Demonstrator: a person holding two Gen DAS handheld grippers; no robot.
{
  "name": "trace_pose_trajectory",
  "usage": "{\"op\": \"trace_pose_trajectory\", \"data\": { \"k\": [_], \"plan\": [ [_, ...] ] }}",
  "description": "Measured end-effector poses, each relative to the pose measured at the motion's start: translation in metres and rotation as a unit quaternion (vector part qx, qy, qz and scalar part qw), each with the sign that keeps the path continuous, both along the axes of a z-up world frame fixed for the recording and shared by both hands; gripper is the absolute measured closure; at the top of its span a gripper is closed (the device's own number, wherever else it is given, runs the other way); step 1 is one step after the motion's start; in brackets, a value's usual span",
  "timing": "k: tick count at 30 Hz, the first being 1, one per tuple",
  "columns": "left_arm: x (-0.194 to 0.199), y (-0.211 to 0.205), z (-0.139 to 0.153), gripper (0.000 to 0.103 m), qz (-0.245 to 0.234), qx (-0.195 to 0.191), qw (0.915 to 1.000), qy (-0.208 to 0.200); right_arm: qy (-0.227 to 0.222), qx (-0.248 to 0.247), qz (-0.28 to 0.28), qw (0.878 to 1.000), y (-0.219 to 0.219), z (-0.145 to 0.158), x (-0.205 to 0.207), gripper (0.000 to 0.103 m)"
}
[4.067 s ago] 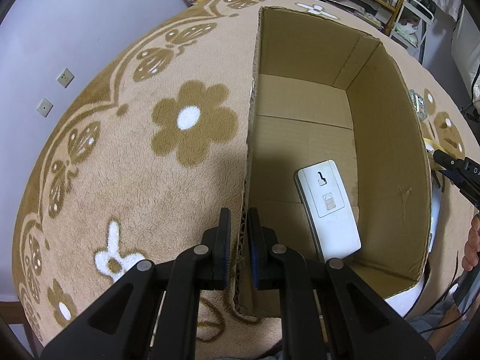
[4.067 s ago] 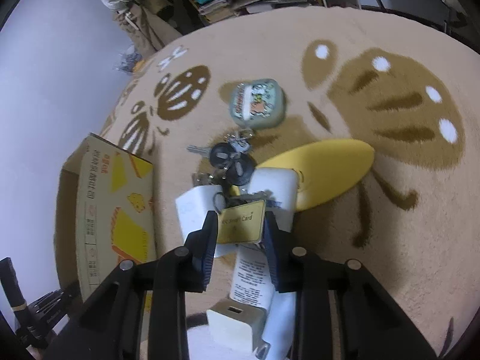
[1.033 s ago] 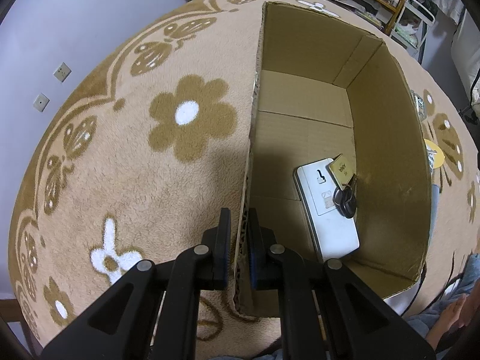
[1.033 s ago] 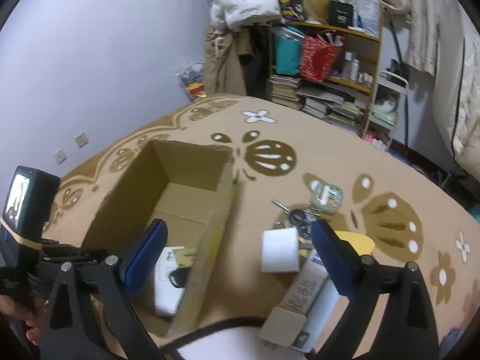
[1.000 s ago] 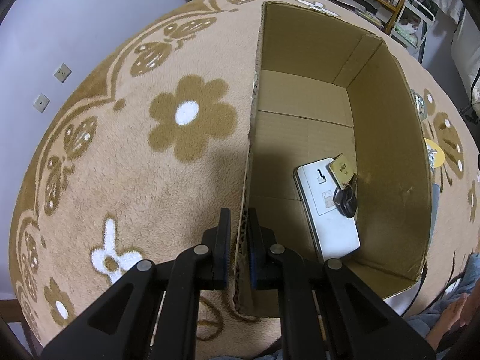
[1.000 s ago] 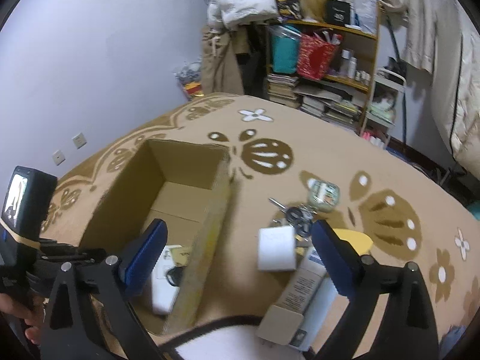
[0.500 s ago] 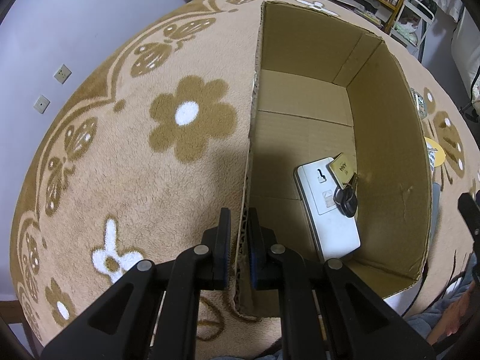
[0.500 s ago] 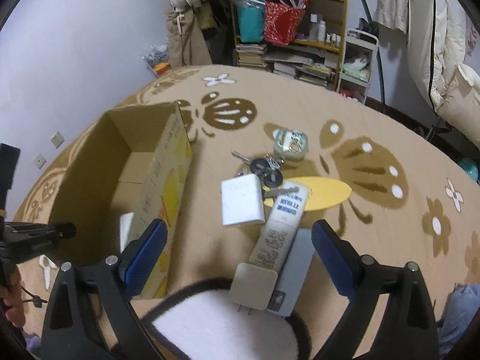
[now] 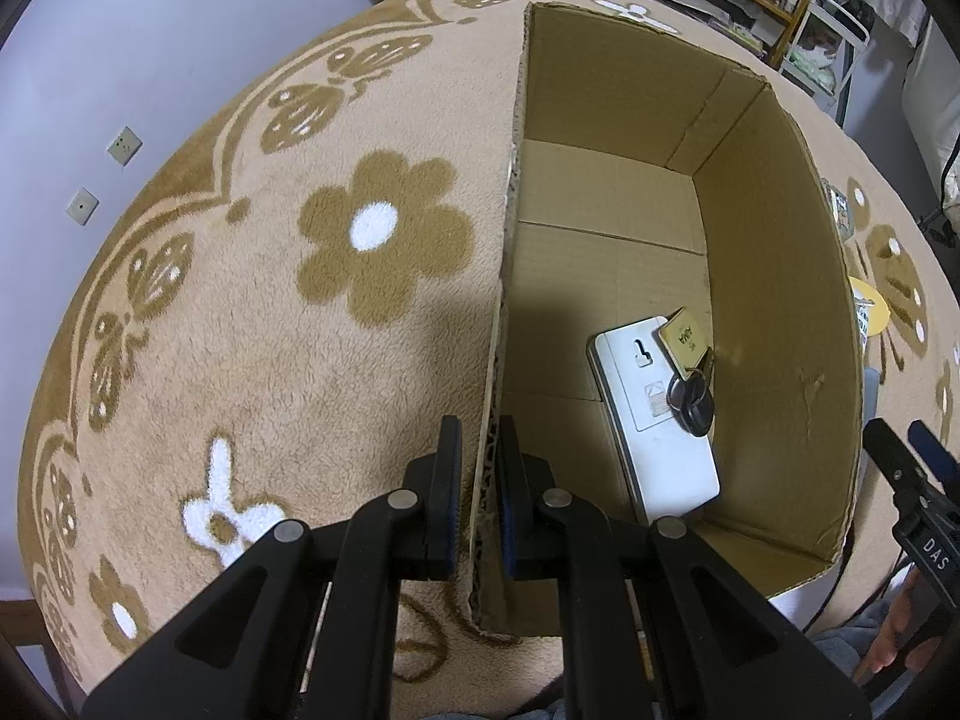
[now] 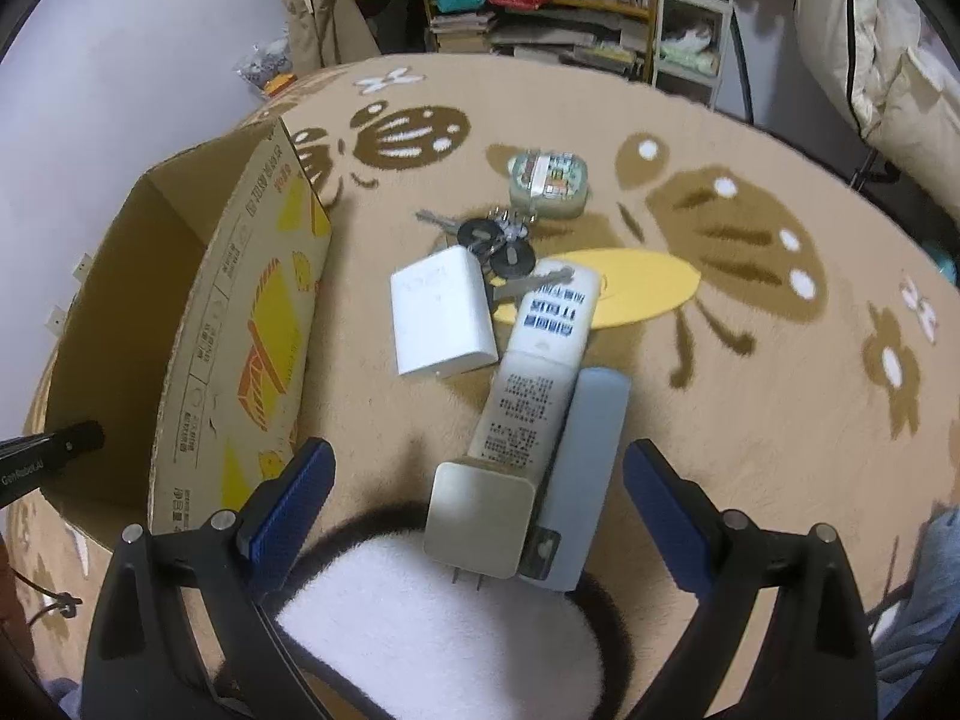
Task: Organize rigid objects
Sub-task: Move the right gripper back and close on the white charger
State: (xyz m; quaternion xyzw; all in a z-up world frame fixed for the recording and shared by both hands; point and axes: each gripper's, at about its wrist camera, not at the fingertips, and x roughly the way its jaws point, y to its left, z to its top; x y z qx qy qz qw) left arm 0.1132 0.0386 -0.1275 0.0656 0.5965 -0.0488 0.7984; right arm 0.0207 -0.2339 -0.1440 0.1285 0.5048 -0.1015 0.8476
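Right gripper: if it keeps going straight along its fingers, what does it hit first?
Probably the beige charger, centred between the open right gripper fingers, with the blue case beside it. Depth is uncertain.

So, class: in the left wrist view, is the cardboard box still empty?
No: a white flat device lies on the floor of the cardboard box, with a bunch of keys resting on it.

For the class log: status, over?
Left gripper shut on box wall. Right gripper open above charger. Keys boxed. Nothing blocking.
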Motion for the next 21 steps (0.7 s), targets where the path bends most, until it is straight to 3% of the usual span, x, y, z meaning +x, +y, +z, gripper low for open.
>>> {"op": "trace_pose_trajectory", "data": {
  "k": [8, 9, 11, 18, 21],
  "plan": [
    [0.001, 0.001, 0.0, 0.092, -0.002, 0.001, 1.0, 0.0, 0.035, 0.04, 0.0, 0.999, -0.004, -0.021, 0.003, 0.002],
    [0.0, 0.001, 0.0, 0.092, -0.002, 0.001, 1.0, 0.0, 0.037, 0.043, 0.003, 0.998, -0.004, -0.023, 0.004, 0.004],
    [0.001, 0.001, -0.001, 0.092, -0.002, 0.0, 1.0, 0.0, 0.044, 0.052, 0.008, 0.998, -0.002, -0.027, 0.005, 0.019],
    [0.001, 0.001, -0.001, 0.092, -0.004, 0.002, 1.0, 0.001, 0.052, 0.072, 0.013, 0.996, -0.001, -0.033, 0.007, 0.021],
    [0.001, 0.001, -0.001, 0.092, -0.004, 0.002, 1.0, 0.001, 0.06, 0.076, 0.019, 0.995, 0.001, -0.036, 0.009, 0.029]
  ]
}}
